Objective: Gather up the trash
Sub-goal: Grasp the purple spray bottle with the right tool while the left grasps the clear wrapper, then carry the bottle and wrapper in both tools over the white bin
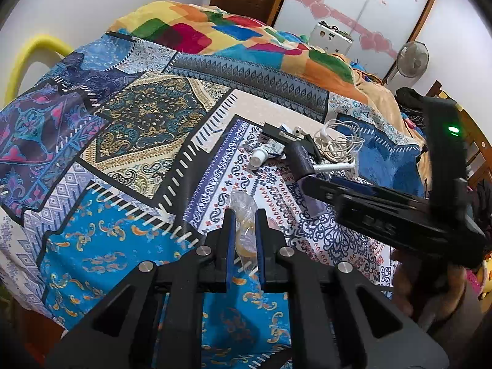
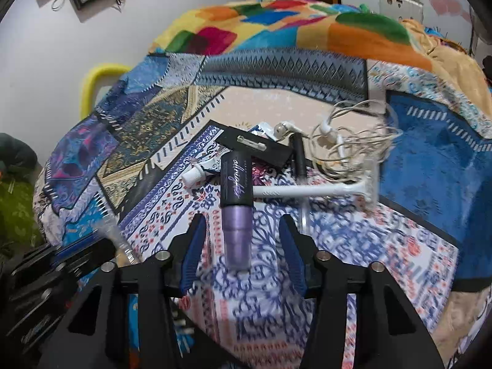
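Note:
On a patterned bedspread lie a purple and black bottle (image 2: 236, 203), a white razor (image 2: 310, 190), tangled white earphones (image 2: 347, 141), a small white-capped tube (image 2: 200, 172) and a flat black card (image 2: 258, 146). My left gripper (image 1: 245, 215) is shut on a clear plastic bag (image 1: 243, 212). My right gripper (image 2: 240, 224) is open, its fingers on either side of the bottle's purple end, not touching it. In the left wrist view the right gripper (image 1: 310, 181) reaches in from the right over the bottle (image 1: 299, 158).
A colourful blanket (image 2: 276, 27) is bunched at the far side of the bed. A yellow bed rail (image 1: 27, 58) is at the left. A fan (image 1: 412, 60) and glass doors stand beyond the bed.

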The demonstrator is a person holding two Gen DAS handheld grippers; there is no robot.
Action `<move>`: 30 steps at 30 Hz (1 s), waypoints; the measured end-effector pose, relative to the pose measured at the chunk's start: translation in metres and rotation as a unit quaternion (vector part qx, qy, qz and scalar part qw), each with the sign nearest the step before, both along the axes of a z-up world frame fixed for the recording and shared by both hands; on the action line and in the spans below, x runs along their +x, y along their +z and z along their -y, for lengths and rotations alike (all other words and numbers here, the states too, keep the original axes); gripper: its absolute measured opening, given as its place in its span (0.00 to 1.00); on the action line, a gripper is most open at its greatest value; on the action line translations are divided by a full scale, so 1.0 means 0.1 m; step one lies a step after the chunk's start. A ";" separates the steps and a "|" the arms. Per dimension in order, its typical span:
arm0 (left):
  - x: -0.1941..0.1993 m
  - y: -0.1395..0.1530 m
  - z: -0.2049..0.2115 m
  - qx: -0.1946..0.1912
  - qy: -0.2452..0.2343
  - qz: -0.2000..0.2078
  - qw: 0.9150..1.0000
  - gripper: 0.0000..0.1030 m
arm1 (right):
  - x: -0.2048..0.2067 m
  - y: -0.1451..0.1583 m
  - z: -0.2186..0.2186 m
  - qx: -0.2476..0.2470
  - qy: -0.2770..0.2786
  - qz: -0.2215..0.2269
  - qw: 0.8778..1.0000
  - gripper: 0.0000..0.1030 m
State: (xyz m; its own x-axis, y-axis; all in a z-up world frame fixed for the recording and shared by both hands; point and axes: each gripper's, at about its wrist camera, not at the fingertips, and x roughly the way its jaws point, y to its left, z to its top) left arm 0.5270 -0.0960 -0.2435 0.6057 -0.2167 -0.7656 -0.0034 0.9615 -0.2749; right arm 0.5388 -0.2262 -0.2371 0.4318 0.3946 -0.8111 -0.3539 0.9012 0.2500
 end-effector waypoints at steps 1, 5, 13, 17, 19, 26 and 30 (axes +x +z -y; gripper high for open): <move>0.00 0.00 0.00 0.002 0.000 0.001 1.000 0.11 | 0.04 -0.03 -0.02 0.003 0.001 -0.007 1.000 0.38; 0.00 0.00 -0.02 0.008 0.001 -0.001 1.000 0.11 | 0.10 -0.11 -0.10 0.003 0.002 -0.023 1.000 0.23; -0.06 0.12 0.00 0.005 -0.002 0.005 1.000 0.11 | -0.06 0.05 -0.10 0.001 0.004 -0.003 1.000 0.23; -0.16 0.33 0.02 0.005 -0.004 0.020 1.000 0.11 | -0.20 0.25 -0.05 -0.001 0.001 0.010 1.000 0.23; -0.22 0.45 0.03 0.005 -0.005 0.029 1.000 0.11 | -0.31 0.40 -0.01 0.001 -0.002 0.020 1.000 0.23; -0.52 1.00 0.07 0.011 -0.007 0.069 0.998 0.11 | -0.71 0.91 0.14 0.012 -0.012 0.057 0.998 0.23; -0.74 1.29 0.09 0.012 -0.007 0.090 0.996 0.11 | -0.96 1.25 0.23 0.028 -0.014 0.081 0.996 0.23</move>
State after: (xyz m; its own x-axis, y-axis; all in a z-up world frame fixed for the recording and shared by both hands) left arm 0.4526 -0.1052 -0.1144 0.7305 -0.2083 -0.6504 0.0565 0.9675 -0.2463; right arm 0.4431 -0.2495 -0.1125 0.5662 0.4227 -0.7077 -0.3686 0.8977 0.2413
